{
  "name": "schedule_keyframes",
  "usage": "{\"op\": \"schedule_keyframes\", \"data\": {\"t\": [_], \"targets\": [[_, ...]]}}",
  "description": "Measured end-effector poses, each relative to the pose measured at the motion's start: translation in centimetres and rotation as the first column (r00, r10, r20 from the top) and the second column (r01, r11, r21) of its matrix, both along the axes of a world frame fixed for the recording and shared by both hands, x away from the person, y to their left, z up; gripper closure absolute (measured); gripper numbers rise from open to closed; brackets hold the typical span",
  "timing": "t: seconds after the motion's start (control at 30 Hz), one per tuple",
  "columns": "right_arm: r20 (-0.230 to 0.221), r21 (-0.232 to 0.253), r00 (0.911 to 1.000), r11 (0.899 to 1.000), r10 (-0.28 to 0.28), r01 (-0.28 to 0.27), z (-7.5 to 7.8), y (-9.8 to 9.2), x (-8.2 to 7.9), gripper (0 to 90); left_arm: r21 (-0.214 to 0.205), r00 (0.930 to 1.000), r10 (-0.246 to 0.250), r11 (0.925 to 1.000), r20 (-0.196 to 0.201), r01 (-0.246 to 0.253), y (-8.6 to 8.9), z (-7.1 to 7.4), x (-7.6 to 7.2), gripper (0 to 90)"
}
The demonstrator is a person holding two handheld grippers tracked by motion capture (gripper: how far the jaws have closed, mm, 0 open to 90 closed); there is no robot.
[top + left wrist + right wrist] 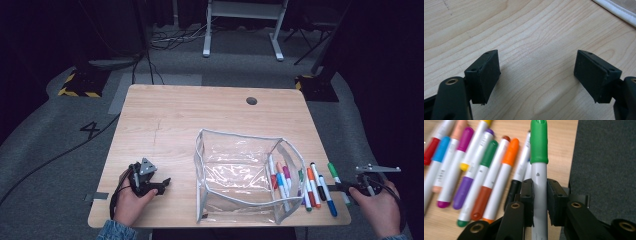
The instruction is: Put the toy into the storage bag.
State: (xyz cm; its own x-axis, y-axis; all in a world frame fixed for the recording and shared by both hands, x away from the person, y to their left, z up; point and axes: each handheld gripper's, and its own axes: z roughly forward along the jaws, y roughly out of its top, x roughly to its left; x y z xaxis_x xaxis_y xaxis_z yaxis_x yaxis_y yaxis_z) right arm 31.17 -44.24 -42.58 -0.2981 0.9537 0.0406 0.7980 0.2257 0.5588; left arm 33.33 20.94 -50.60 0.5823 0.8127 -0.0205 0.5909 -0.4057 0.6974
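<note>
The right hand-held gripper (539, 202) pinches the barrel of the green marker (539, 165); the marker's long axis runs straight out along the jaws, cap forward, at the right edge of the tabletop (165, 120), just beside the row of loose markers (315, 187). The clear pouch (245, 175) stands open to the left of that gripper, so the marker likely has to travel leftward over the loose markers. The left hand-held gripper (536, 75) rests on the tabletop left of the pouch, jaws spread and empty.

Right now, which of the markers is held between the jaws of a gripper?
The green-capped marker: the right gripper clamps its white barrel, while the other markers lie loose on the table.
</note>
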Motion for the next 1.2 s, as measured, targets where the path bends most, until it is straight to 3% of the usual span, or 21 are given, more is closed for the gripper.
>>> {"op": "schedule_keyframes", "data": {"t": [0.27,0.33,0.5,0.53,0.7,0.77,0.8,0.87,0.9,0.93,0.97,1.0,1.1,1.13,1.17,1.2], "targets": [[0.068,0.02,0.9935,0.996,0.091,-0.093,3.5,1.5,-0.2,76.9,-0.006,1.0,-0.003,1.0,-0.004,0.003,-0.1,0.0,0.2,20.3],[0.101,0.033,0.986,0.99,0.133,-0.137,5.2,2.4,-0.2,76.9,-0.009,1.0,-0.001,1.0,-0.001,0.001,-0.1,0.0,0.2,20.2],[0.135,0.036,0.9739,0.981,0.183,-0.189,7.2,3.7,-0.1,76.9,-0.009,1.0,-0.001,1.0,0.0,0.001,-0.1,0.0,0.2,20.2],[0.144,0.035,0.9654,0.974,0.217,-0.224,8.2,4.3,0.0,76.9,-0.009,1.0,-0.001,1.0,0.0,0.001,-0.1,0.0,0.2,20.2],[0.181,0.05,0.9419,0.954,0.283,-0.296,10.6,6.2,0.1,76.9,-0.006,1.0,-0.002,1.0,-0.004,0.002,-0.1,0.0,0.2,20.3],[0.187,0.049,0.9333,0.946,0.307,-0.321,11.2,6.9,0.1,76.9,-0.004,1.0,-0.002,1.0,-0.004,0.002,-0.1,0.0,0.2,20.2],[0.187,0.049,0.9333,0.946,0.307,-0.321,11.2,6.9,0.1,76.9,-0.004,1.0,-0.002,1.0,-0.004,0.002,-0.1,0.0,0.2,20.2],[0.229,0.053,0.9047,0.923,0.359,-0.38,13.0,8.4,-0.1,76.9,-0.003,1.0,-0.002,1.0,-0.004,0.002,-0.1,0.0,0.2,20.2],[0.229,0.053,0.9047,0.923,0.359,-0.38,13.0,8.4,-0.1,76.9,-0.003,1.0,-0.002,1.0,-0.004,0.002,-0.1,0.0,0.2,20.2],[0.241,0.051,0.8915,0.912,0.383,-0.406,13.6,9.0,-0.2,76.9,-0.006,1.0,0.0,1.0,-0.002,0.0,-0.1,0.0,0.2,20.2],[0.262,0.058,0.8683,0.891,0.422,-0.45,14.8,10.3,-0.4,76.9,-0.004,1.0,0.001,1.0,-0.003,-0.001,-0.1,0.0,0.2,20.2],[0.26,0.054,0.8573,0.88,0.444,-0.472,15.3,11.1,-0.4,76.9,-0.004,1.0,0.001,1.0,-0.002,-0.001,-0.1,0.0,0.2,20.1],[0.257,0.04,0.8282,0.851,0.498,-0.524,16.1,13.1,-0.4,76.9,-0.004,1.0,0.002,1.0,-0.002,-0.002,-0.1,0.0,0.2,20.2],[0.257,0.04,0.8282,0.851,0.498,-0.524,16.1,13.1,-0.4,76.9,-0.004,1.0,0.002,1.0,-0.003,-0.002,-0.1,0.0,0.2,20.2],[0.256,0.037,0.8201,0.843,0.511,-0.537,16.3,13.7,-0.4,76.9,-0.004,1.0,0.002,1.0,-0.002,-0.002,-0.1,0.0,0.2,20.2],[0.261,0.031,0.7966,0.82,0.545,-0.571,16.7,14.6,-0.3,76.9,-0.004,1.0,0.002,1.0,-0.002,-0.002,-0.1,0.0,0.2,20.2]]}}
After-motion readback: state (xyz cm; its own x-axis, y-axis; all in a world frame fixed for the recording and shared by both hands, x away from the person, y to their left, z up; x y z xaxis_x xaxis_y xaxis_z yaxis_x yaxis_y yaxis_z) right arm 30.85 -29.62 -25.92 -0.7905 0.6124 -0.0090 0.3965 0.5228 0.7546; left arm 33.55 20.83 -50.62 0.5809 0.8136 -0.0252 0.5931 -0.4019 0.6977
